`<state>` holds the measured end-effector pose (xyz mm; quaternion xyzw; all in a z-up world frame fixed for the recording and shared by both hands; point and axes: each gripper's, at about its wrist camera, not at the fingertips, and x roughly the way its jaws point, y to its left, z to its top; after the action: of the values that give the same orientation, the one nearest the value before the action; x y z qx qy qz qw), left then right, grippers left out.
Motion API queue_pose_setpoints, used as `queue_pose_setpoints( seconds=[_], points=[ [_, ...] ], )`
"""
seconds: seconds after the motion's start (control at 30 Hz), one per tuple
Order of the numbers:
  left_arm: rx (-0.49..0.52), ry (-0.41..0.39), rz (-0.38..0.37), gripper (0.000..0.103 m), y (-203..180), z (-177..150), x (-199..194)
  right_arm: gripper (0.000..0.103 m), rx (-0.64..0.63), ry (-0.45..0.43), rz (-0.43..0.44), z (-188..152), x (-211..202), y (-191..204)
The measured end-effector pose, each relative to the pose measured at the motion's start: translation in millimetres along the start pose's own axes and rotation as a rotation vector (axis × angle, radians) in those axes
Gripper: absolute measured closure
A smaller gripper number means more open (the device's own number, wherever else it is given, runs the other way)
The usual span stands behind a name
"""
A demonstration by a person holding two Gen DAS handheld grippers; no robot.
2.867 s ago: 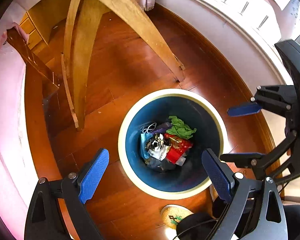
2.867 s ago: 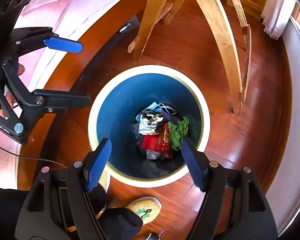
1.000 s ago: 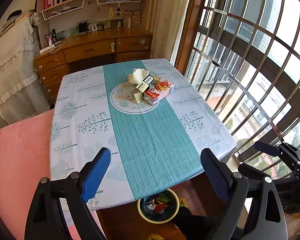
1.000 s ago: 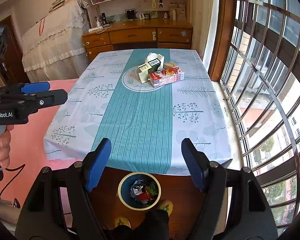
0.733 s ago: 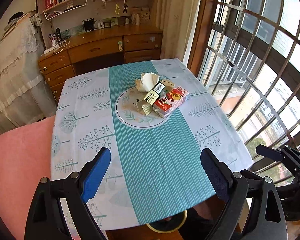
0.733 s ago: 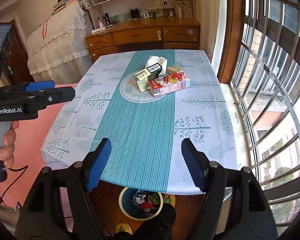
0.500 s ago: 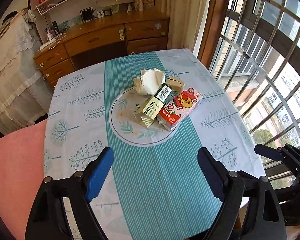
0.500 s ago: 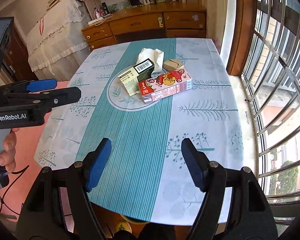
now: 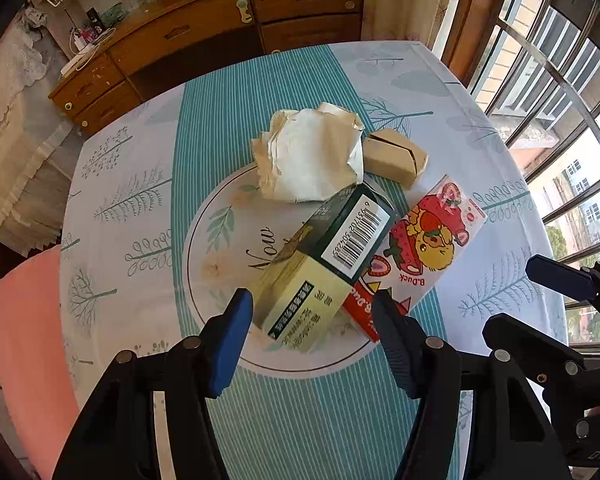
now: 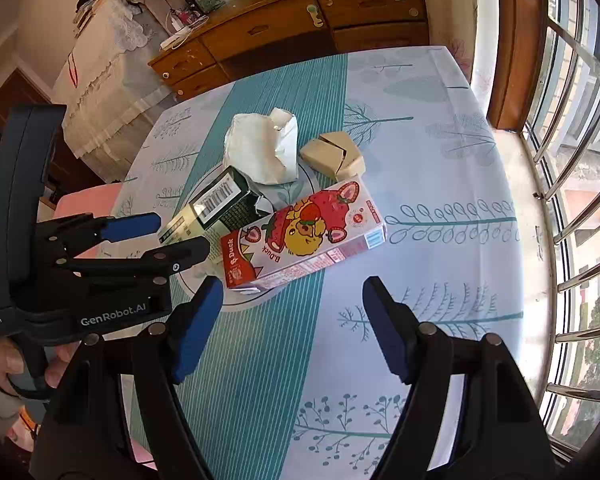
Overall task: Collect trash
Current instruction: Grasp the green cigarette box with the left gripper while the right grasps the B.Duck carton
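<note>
**A:** What does your left wrist camera give you?

**B:** The worktop has bare striped cloth on my near side and a broad free band of cloth to the left of the pile; the window bars run close along its right edge. The trash sits in the middle. The green-and-cream carton lies with its long axis running from near left to far right, its cream end toward me. The red strawberry carton lies just beside it on the right, slanted much the same way. Behind them are the crumpled paper bag and a small tan box. My left hand-held gripper has its jaws closing, the cream end in the gap between them; I see no pad pressing on it.

**A:** And the right wrist camera?

**B:** Open cloth lies before me and off to the right, up to the window side. The red strawberry carton lies lengthwise from near left to far right. My right hand-held gripper stands spread with nothing between its jaws, just short of that carton. The left hand-held gripper reaches in from the left beside the green-and-cream carton.
</note>
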<state>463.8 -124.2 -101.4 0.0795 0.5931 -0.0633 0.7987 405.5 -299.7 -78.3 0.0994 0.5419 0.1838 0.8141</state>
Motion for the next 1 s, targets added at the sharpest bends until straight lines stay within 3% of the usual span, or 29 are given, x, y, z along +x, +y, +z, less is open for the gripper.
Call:
queue_pose_setpoints(
  seconds=[0.2, 0.47, 0.6, 1.0],
  points=[
    [-0.007, 0.032, 0.002, 0.049, 0, 14, 25, 0.033, 0.065, 0.046, 0.033, 12, 23, -14],
    [-0.03, 0.013, 0.034, 0.071, 7, 17, 24, 0.033, 0.15, 0.121, 0.046, 20, 56, -14],
    [-0.069, 0.008, 0.044, 0.072, 20, 7, 15, 0.033, 0.2, 0.134, 0.051, 26, 68, -7],
    [-0.215, 0.001, 0.038, 0.072, 62, -34, -18, 0.029, 0.221, 0.161, -0.137, 52, 114, 21]
  ],
)
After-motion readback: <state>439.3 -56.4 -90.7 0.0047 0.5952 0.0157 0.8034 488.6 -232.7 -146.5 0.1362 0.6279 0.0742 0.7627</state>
